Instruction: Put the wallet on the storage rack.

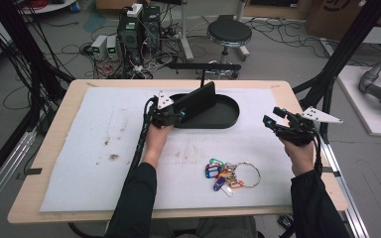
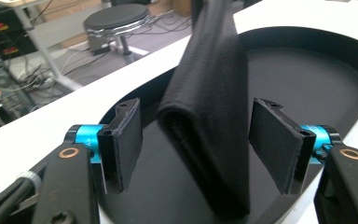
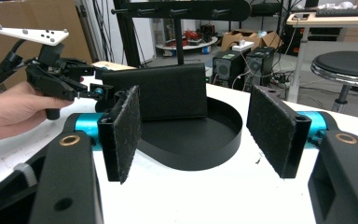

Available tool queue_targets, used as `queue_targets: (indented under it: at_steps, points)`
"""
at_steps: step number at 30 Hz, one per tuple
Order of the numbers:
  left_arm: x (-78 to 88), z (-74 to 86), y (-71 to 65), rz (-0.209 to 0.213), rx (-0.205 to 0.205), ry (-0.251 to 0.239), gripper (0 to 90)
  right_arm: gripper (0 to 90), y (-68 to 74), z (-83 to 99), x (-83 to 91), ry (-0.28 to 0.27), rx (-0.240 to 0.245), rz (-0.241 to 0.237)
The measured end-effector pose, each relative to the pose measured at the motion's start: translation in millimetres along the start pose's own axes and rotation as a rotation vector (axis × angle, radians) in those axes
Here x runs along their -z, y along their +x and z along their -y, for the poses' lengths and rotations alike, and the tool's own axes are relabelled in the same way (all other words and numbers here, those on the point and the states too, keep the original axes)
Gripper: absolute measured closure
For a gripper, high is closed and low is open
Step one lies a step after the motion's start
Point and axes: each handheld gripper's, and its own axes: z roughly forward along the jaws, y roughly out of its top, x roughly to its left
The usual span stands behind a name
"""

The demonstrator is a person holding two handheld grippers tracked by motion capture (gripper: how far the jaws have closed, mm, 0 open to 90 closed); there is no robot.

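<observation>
Left gripper view: black wallet (image 2: 209, 116) stands on its edge in the black oval tray (image 2: 335, 60), leaning, between the left gripper (image 2: 205, 149) pads, which stand apart with gaps both sides. Its long axis runs away along the jaws. Right gripper (image 1: 274, 121), jaws apart and empty, hovers well apart above the table.

The wallet (image 2: 209, 107) stands on edge in the tray (image 2: 326, 70), between the left gripper's (image 2: 200, 149) spread jaws and clear of both pads, while the tray lies on the worktop (image 3: 205, 196) ahead of the right gripper's (image 3: 205, 135) jaws, the key bunch (image 1: 228, 176) nearer the person.
</observation>
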Motion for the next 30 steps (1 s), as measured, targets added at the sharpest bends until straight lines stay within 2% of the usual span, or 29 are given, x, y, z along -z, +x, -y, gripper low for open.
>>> queue_targets:
  at_steps: [4, 7, 10, 12, 17, 20, 23, 27, 30]
  points:
    - [8.5, -3.4, 0.9, -0.04, -0.022, 0.013, 33.3, 36.2, -0.5, 0.0, 0.6, -0.003, 0.001, 0.002]
    - [19.2, -5.6, -1.3, -0.073, -0.047, -0.014, 33.3, 36.2, -0.7, 0.1, 1.2, -0.002, -0.002, 0.001]
    - [30.8, -7.0, -3.9, -0.082, -0.051, -0.049, 33.3, 36.1, -0.8, 0.1, 1.3, -0.004, -0.002, 0.002]
    - [38.1, -9.3, -4.2, -0.053, -0.038, -0.041, 33.3, 36.1, -0.4, 0.1, 1.4, -0.002, -0.002, 0.0]
    - [60.9, -11.1, -7.9, -0.026, -0.025, -0.092, 33.4, 36.2, 1.5, 0.1, 0.5, 0.007, 0.013, 0.002]
    - [75.8, -9.7, -7.2, 0.013, -0.014, -0.126, 33.3, 36.1, 3.0, 0.6, -0.8, 0.019, 0.022, -0.001]
    - [89.4, -7.0, -6.0, 0.037, -0.001, -0.127, 32.7, 36.1, 4.2, 1.0, -1.8, 0.029, 0.017, -0.013]
    - [105.3, 1.4, -3.3, 0.08, 0.044, -0.111, 29.2, 36.1, 6.4, 1.2, -3.0, 0.046, 0.022, -0.008]
    - [118.4, 8.6, -2.4, 0.098, 0.034, -0.092, 25.9, 36.0, 8.0, 1.4, -3.2, 0.051, 0.024, -0.009]
